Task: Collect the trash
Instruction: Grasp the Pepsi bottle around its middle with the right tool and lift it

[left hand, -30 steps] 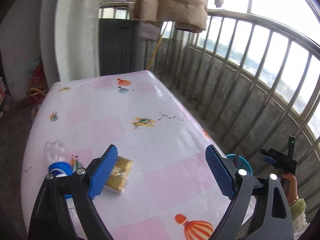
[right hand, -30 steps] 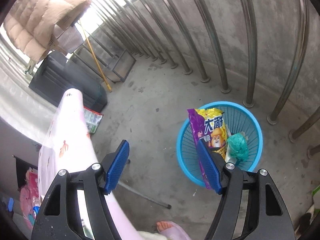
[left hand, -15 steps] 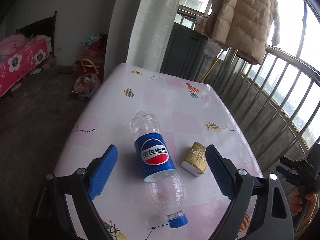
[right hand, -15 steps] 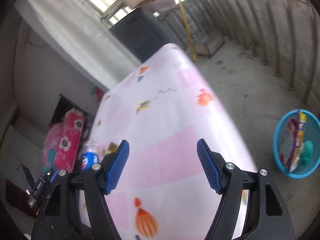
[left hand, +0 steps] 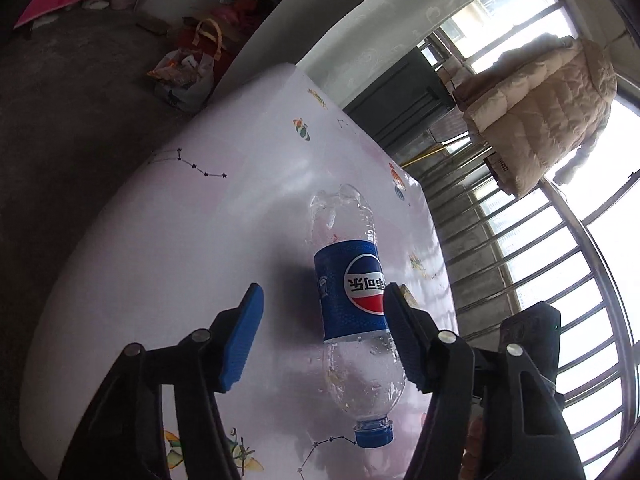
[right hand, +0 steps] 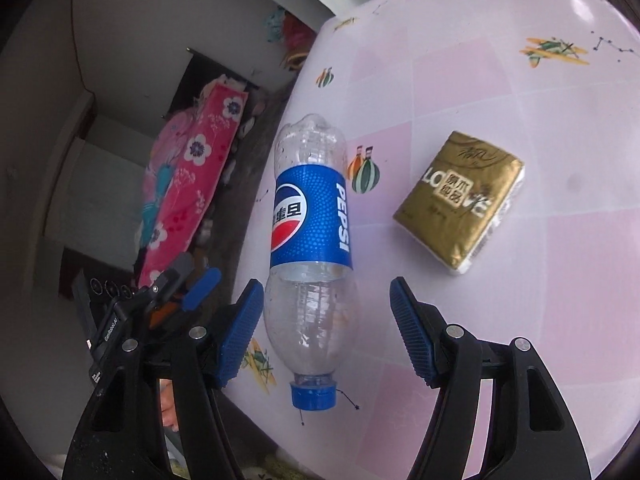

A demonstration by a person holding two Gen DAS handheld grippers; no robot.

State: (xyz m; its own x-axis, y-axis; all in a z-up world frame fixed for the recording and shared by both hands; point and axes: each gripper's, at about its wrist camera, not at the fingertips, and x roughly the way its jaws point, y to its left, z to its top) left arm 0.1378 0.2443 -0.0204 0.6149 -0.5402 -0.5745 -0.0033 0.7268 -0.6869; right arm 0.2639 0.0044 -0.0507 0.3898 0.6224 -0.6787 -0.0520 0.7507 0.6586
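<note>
Two black hand-held grippers with blue ribbed pads point down, both with their jaws apart.

The left gripper (left hand: pixel 320 328) fills the bottom of its own view, and its jaws are closing; the right pad looks very near the thing between them, the left pad stands clear of it. The right gripper (right hand: pixel 326 320) fills the bottom of its view, jaws closing a little, pads touching nothing. In the right view the left gripper also shows at the lower left, with a bit of the hand (right hand: pixel 168 408) under it.
</note>
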